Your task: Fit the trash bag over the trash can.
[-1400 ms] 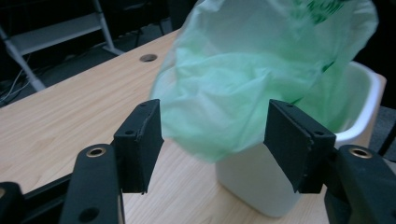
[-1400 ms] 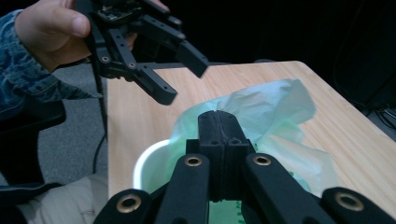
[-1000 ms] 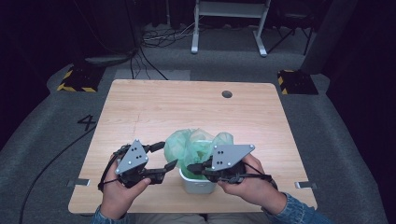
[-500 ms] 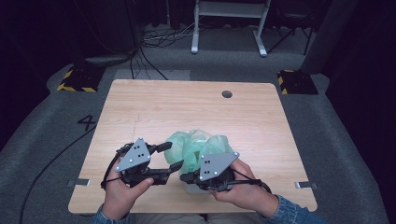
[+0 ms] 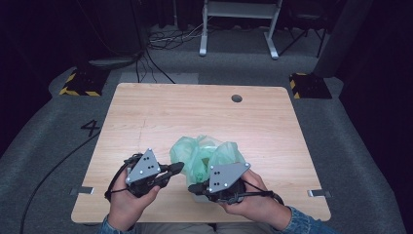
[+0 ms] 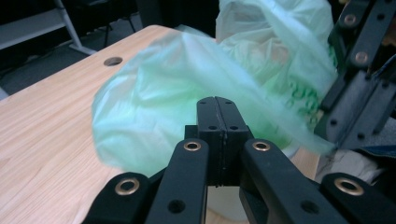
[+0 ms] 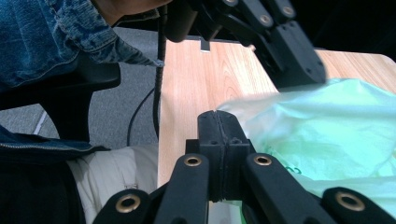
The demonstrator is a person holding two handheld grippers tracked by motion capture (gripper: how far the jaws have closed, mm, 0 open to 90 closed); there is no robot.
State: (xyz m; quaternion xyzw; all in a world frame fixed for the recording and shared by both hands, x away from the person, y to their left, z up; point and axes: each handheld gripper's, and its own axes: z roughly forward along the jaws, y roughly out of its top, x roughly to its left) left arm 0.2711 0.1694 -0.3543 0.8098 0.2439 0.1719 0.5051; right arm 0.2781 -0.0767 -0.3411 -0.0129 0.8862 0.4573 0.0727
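A thin green plastic bag lines a small white bin near the counter's front edge; light, limp, slippery, best pinched at its loose rim. Left gripper and right gripper fingers are clenched, apparently on nothing

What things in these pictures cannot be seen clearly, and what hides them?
- White container: high view, mostly under the green bag and the right gripper.
- Bag contents: all views, hidden by cloudy plastic.
- Green print on the bag: left gripper view, too blurred to read.
- Whether the shut jaws pinch plastic: both gripper views, unclear.
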